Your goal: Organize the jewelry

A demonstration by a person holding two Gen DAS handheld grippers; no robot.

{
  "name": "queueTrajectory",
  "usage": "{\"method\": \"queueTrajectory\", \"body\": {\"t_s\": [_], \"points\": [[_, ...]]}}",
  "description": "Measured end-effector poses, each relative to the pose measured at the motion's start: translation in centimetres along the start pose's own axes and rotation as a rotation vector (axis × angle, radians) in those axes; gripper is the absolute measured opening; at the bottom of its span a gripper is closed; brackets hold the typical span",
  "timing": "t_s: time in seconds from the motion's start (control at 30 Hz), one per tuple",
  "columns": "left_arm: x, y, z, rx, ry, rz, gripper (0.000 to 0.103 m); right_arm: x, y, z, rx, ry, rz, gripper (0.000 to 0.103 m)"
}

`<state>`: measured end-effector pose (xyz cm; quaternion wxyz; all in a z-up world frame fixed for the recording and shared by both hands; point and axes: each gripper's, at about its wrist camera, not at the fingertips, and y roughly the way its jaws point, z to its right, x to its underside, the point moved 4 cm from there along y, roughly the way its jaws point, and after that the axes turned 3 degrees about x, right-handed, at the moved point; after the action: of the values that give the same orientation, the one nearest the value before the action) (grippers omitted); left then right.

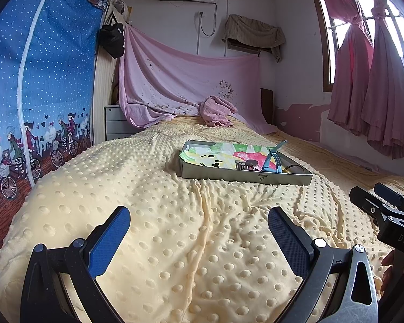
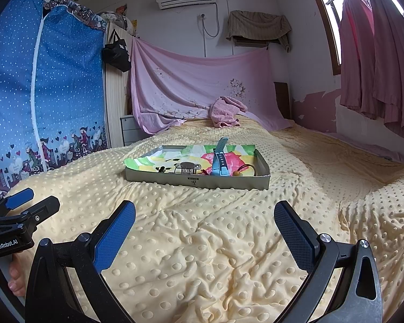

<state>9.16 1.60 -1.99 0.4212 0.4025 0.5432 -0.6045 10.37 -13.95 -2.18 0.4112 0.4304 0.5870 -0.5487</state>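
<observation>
A shallow grey box tray (image 2: 196, 181) lined with a colourful cloth sits on the yellow dotted blanket, ahead of both grippers; it also shows in the left wrist view (image 1: 245, 175). In it lie a blue watch band (image 2: 218, 158), a dark metal hair clip (image 2: 186, 167) and a dark elastic loop with a yellow bead (image 2: 245, 171). The band (image 1: 272, 158) and the clip (image 1: 243, 164) also show in the left wrist view. My left gripper (image 1: 199, 231) is open and empty above the blanket. My right gripper (image 2: 204, 228) is open and empty too, to the right of the left one.
The yellow blanket (image 2: 229, 242) covers the bed. A pink towel (image 2: 226, 111) and a draped pink sheet (image 2: 196, 86) lie at the far end. A blue fabric wardrobe (image 2: 40, 80) stands at the left, pink curtains (image 2: 377, 53) at the right.
</observation>
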Motion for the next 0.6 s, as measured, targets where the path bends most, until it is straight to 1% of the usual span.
{"method": "queueTrajectory", "body": {"t_s": [0.6], "points": [[0.02,-0.01,0.1,0.0,0.001,0.0,0.103,0.09,0.04,-0.11,-0.001,0.0,-0.001,0.101]]}}
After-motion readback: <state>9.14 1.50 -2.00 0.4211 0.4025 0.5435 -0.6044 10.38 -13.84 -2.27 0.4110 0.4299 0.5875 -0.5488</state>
